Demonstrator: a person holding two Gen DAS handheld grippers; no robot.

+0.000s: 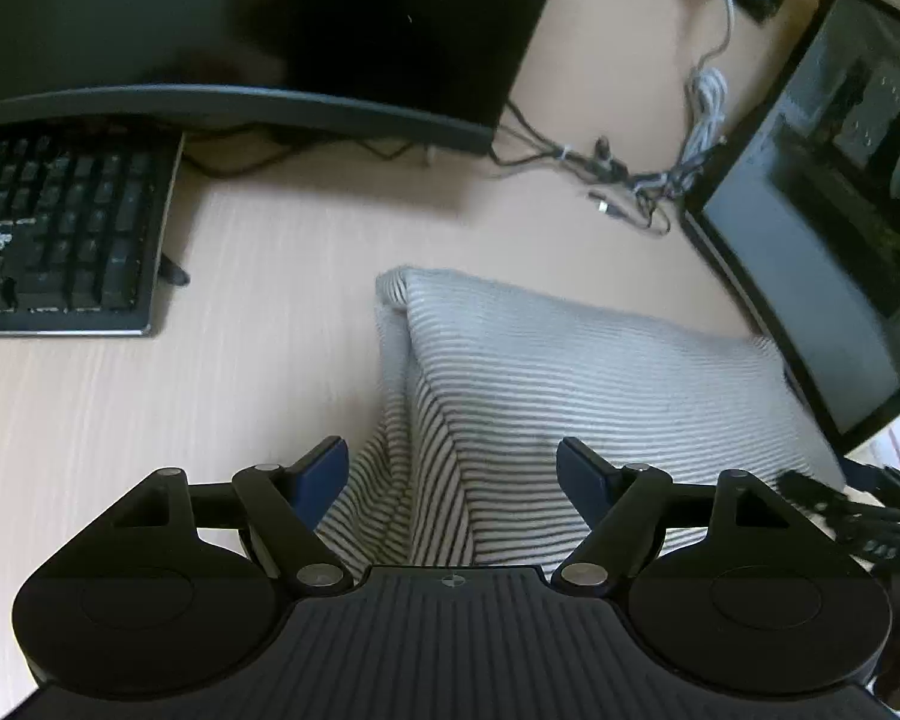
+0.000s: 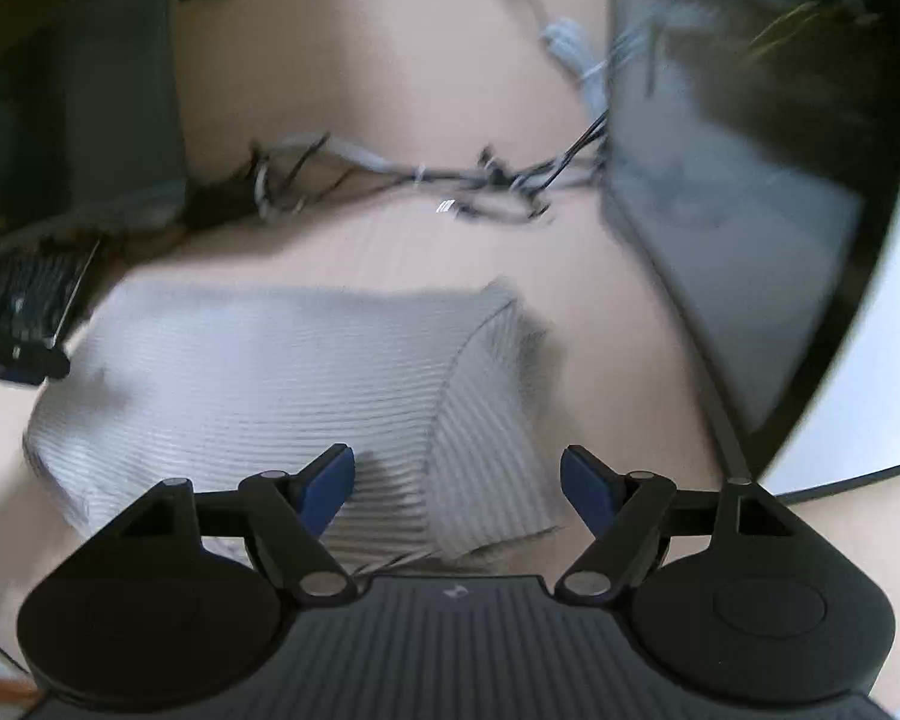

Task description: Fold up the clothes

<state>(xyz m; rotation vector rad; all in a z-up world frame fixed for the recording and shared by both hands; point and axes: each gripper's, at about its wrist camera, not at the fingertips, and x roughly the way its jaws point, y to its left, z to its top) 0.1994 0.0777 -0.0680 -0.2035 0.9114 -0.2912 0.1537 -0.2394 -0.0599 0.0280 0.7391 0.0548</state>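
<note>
The pale wood-grain desk carries everything, and places here are told from the striped garment lying folded on it. That garment, white with thin dark stripes, is a thick flat bundle in the middle of the desk; in the left wrist view its left edge shows a layer turned over so the stripes run slantwise, and in the right wrist view the same garment has a similar slanted flap at its right end. Behind the garment and to its left stands a large dark monitor, its lower edge raised over the desk. To the garment's right a second dark screen stands just beside the cloth's far right corner. Left of the garment, well apart from it, lies a black keyboard. Beyond the garment, between the two screens, a tangle of grey and black cables lies on the desk. The left gripper hangs over the near edge of the garment with its blue pads spread wide apart, the cloth showing between them, neither pad pressing on it. The right gripper likewise stands open over the garment's near right part, holding nothing; this view is blurred.
</note>
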